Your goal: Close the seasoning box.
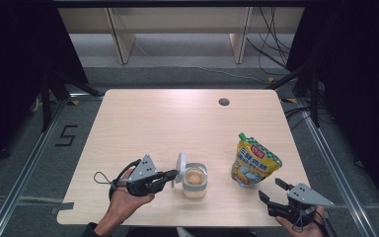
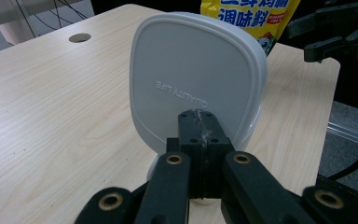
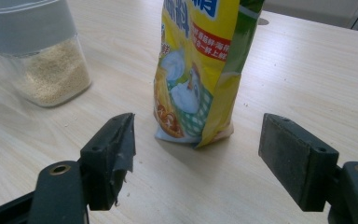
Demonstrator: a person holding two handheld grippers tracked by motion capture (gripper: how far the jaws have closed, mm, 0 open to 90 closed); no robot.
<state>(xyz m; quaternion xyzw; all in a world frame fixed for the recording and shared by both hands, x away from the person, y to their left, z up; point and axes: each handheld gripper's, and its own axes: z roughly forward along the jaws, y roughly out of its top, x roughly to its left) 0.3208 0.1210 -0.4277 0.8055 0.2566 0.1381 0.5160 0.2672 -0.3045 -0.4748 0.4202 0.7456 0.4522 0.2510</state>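
Note:
A clear square container (image 1: 195, 180) of beige granules stands near the table's front edge, its white lid (image 1: 180, 168) flipped up on the left side. My left gripper (image 1: 172, 174) lies level, with its tips at that lid. In the left gripper view the jaws (image 2: 199, 126) are pressed together in front of the lid (image 2: 196, 65); whether a tab sits between them I cannot tell. A yellow seasoning pouch (image 1: 254, 160) stands upright to the right. My right gripper (image 1: 270, 188) is open just in front of the pouch (image 3: 196, 60), which stands beyond its spread jaws (image 3: 200, 140) without touching them.
The light wooden table (image 1: 168, 118) has a round cable hole (image 1: 223, 102) near its far edge. Dark floor, rails and cables surround it. The container (image 3: 42, 60) stands to the pouch's left in the right gripper view.

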